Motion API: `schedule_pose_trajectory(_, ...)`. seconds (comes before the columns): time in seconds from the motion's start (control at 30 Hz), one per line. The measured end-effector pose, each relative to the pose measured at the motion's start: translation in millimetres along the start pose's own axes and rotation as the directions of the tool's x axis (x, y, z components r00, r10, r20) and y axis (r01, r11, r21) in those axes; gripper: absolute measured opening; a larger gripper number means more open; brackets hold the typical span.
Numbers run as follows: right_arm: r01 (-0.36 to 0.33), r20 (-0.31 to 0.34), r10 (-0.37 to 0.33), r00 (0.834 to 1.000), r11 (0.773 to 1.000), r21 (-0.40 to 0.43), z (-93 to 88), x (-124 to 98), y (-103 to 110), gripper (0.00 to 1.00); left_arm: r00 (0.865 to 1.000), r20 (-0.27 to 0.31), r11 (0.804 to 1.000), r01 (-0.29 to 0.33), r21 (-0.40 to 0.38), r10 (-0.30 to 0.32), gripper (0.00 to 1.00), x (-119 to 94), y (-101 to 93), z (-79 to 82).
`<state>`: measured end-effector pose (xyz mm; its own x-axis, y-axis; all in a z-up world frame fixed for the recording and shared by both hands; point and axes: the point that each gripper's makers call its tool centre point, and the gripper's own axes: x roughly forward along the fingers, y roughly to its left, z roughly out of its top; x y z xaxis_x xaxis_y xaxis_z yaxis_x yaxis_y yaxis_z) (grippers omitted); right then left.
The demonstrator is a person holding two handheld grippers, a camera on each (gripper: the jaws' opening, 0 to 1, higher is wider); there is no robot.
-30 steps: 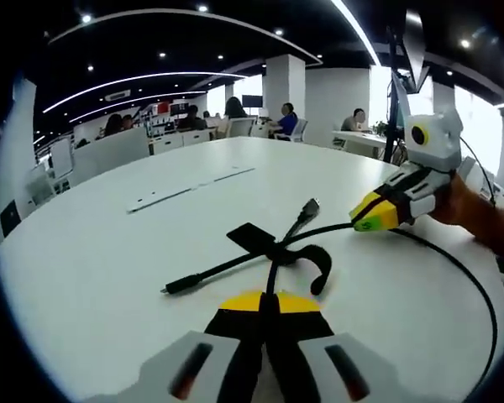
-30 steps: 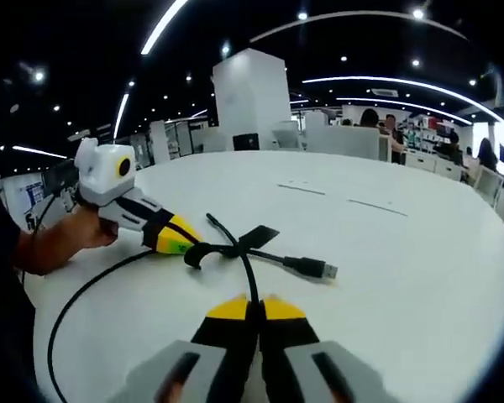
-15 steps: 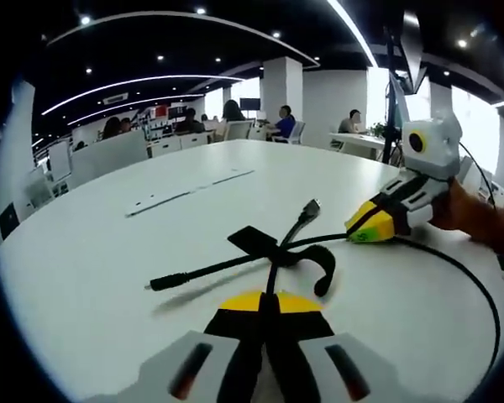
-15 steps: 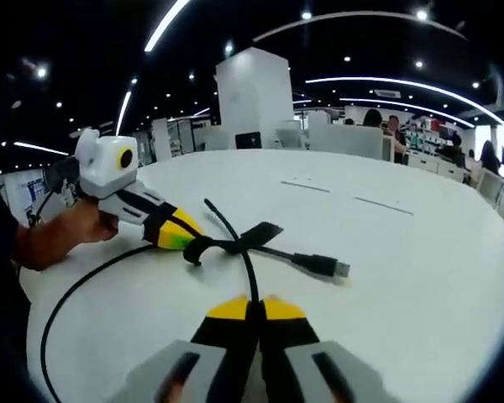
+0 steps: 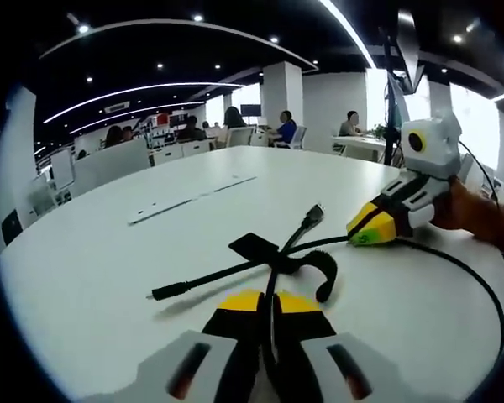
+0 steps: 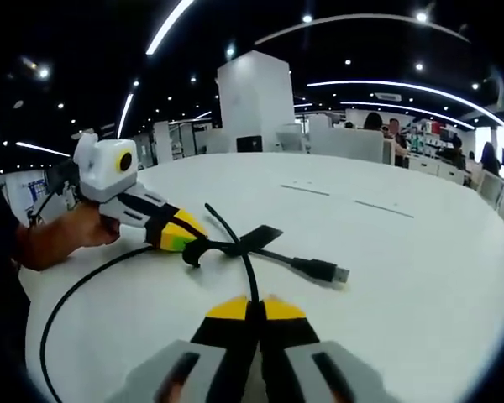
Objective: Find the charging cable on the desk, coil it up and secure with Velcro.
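Left gripper, yellow-tipped two-jaw tool, nearest in the left gripper view: jaws pressed together on the thin black charging cable, which runs up between the tips toward the crossing point.

Right gripper, same make, nearest in the right gripper view: jaws likewise pinched on a strand of that cable. In the left gripper view it comes in from the right, tips meeting the cable where it leaves as a long loop.

Black Velcro strap, flat tab with a curling tail, sits at the crossing of the strands, just past both sets of tips.

USB plug, black with metal end, lies on the surface to one side; the smaller plug end points the other way.

White round desk: bears the whole cable.

Step in hand, by judgement: the cable is found and gripped at two places; coiling is barely begun, one wide loop trailing loose. The next move calls for gathering that loop and both plug ends into even turns near the strap, then wrapping the strap round.

Far: an open office with seated people.
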<state>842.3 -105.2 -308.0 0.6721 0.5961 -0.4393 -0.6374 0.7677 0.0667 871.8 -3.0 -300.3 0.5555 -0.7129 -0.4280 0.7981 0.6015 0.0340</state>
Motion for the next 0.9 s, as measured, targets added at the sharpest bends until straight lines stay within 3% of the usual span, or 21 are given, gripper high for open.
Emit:
schedule_pose_trajectory(0.1,-0.003,0.000,0.003,1.000,1.000,-0.007,-0.2,0,1,0.05,0.998,0.052,1.000,-0.022,0.004,0.021,0.15,-2,4.5,10.2)
schedule_pose_trajectory(0.23,-0.004,0.000,0.004,1.000,1.000,-0.008,-0.1,1,0,0.05,0.992,0.114,0.997,-0.065,0.038,0.061,0.16,1,12.7,18.9)
schedule_pose_trajectory(0.57,-0.023,-0.006,0.023,1.000,1.000,-0.022,-0.2,0,4,0.05,0.984,0.142,0.992,-0.113,0.053,0.105,0.19,9,24.5,20.4)
schedule_pose_trajectory(0.7,-0.021,-0.001,0.021,1.000,1.000,-0.014,0.8,-1,4,0.05,0.990,0.098,0.993,-0.110,0.050,0.104,0.18,14,22.7,12.1)
schedule_pose_trajectory(0.9,-0.014,0.011,0.014,1.000,1.000,-0.018,2.6,-2,5,0.06,0.989,0.107,0.994,-0.106,0.032,0.102,0.18,13,23.2,13.0)
